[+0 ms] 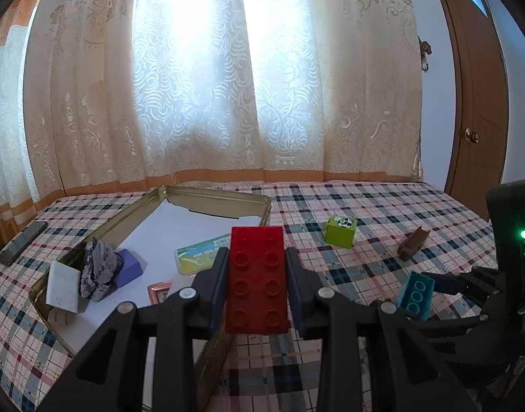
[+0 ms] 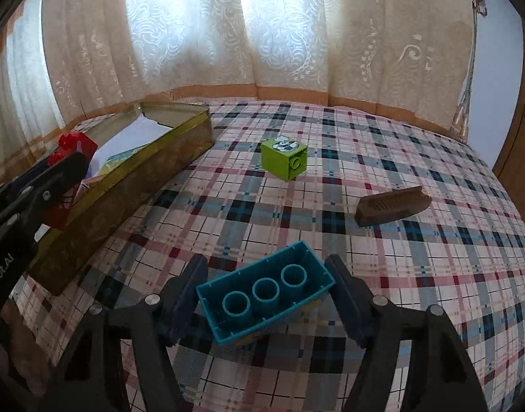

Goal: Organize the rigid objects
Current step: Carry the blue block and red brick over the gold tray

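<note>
**Red brick clamped in left gripper; teal brick between right gripper's fingers**

Red brick (image 1: 257, 279): one, studs up, eight studs counted in two rows of four. It is clamped on both long sides by the left gripper (image 1: 256, 257) and sits at the near edge of the tin, over the rim.

Teal brick (image 2: 264, 293): one, lying hollow side up on the plaid cloth (image 2: 399, 274), three inner tubes counted. The right gripper (image 2: 266, 279) stands wide, one finger on each side of the brick. Small gaps show on both sides; contact cannot be confirmed.

Tin (image 1: 207, 202): one, gold, rectangular, lid off, resting on the cloth to the left. Contents counted from the left wrist view: one white block (image 1: 63, 286), one dark mottled lump (image 1: 99, 271) leaning against it, one purple block (image 1: 128, 262) just beside the lump, one green printed card (image 1: 199, 255), one pink-framed item (image 1: 159, 292) partly hidden by the left gripper. White paper lines the floor of the tin.

Loose on the cloth, farther out: one lime-green cube (image 2: 284, 158) with a printed top, and one brown wooden piece (image 2: 393, 206), well apart from each other.

Far left edge: one dark phone (image 1: 22, 242). Behind everything hangs a cream curtain (image 1: 228, 86); one wooden door (image 1: 475, 103) at far right.
</note>
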`<act>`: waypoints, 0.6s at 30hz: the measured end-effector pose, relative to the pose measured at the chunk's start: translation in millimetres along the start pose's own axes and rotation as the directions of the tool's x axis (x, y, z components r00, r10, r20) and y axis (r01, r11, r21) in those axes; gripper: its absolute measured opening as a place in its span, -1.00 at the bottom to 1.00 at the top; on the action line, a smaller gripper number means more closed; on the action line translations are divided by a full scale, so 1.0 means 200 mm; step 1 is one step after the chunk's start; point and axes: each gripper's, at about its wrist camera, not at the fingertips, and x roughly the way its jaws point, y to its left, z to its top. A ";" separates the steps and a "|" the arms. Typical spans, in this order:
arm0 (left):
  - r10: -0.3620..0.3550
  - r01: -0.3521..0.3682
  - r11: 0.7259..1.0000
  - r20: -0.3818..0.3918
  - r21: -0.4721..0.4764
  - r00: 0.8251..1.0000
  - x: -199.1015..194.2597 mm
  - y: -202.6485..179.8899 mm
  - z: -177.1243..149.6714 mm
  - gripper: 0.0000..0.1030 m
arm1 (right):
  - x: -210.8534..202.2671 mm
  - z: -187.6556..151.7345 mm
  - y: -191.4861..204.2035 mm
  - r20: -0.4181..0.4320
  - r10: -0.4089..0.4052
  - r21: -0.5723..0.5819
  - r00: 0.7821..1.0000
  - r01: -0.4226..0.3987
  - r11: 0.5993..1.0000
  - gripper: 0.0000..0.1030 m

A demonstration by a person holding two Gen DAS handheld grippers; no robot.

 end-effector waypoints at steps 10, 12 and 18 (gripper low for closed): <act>0.005 -0.005 1.000 0.016 0.006 1.000 -0.01 -0.01 -0.01 -0.40 | -0.13 -0.01 -0.01 0.137 -0.014 0.013 0.991 0.012 1.000 0.40; 0.009 -0.009 1.000 0.022 0.008 1.000 -0.02 -0.01 -0.01 -0.40 | -0.17 -0.02 -0.01 0.171 -0.022 0.021 0.985 0.018 1.000 0.40; 0.016 -0.016 1.000 0.040 0.011 0.999 -0.04 -0.01 -0.01 -0.40 | -0.25 -0.03 -0.01 0.264 -0.055 0.042 0.963 0.046 0.998 0.40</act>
